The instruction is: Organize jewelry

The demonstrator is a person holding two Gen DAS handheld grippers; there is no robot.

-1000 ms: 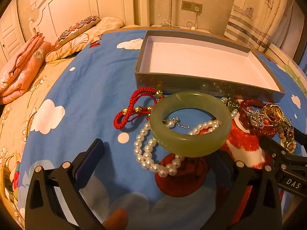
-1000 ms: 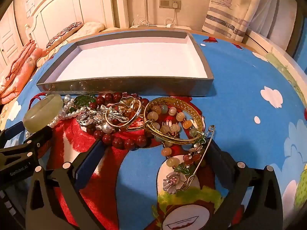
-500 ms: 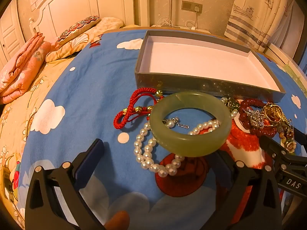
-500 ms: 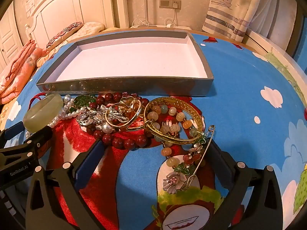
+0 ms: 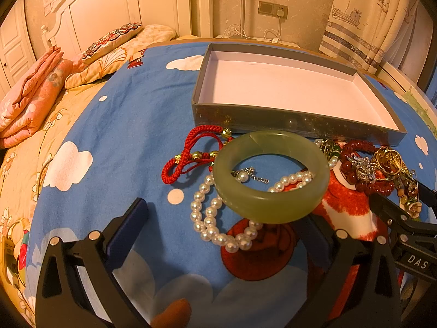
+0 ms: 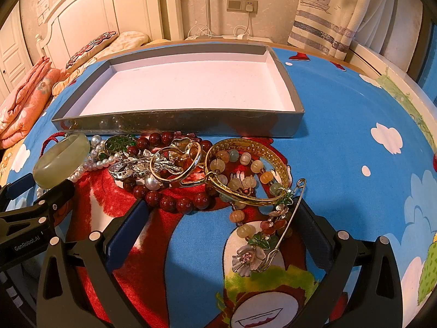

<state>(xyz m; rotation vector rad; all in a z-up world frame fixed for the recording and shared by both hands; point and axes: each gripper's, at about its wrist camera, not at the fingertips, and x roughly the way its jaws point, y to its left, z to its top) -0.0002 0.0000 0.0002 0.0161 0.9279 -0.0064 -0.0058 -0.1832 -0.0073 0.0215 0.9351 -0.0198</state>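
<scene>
A green jade bangle (image 5: 270,176) rests on a pearl necklace (image 5: 218,224) beside a red cord bracelet (image 5: 192,153), in front of an empty grey tray (image 5: 289,121). My left gripper (image 5: 224,229) is open, its fingers (image 5: 128,224) wide on either side of the bangle's near rim. My right gripper (image 6: 221,229) is open over a heap of jewelry: a red bead bracelet (image 6: 174,202), a gold bangle (image 6: 245,169), pastel beads and a flower brooch (image 6: 254,251). The jade bangle (image 6: 61,160) also shows at left in the right wrist view.
The jewelry lies on a blue cartoon bedspread (image 5: 114,125). Pillows (image 5: 114,46) and a folded pink quilt (image 5: 30,98) lie at the far left by the headboard. A striped curtain (image 6: 330,27) hangs at the back right.
</scene>
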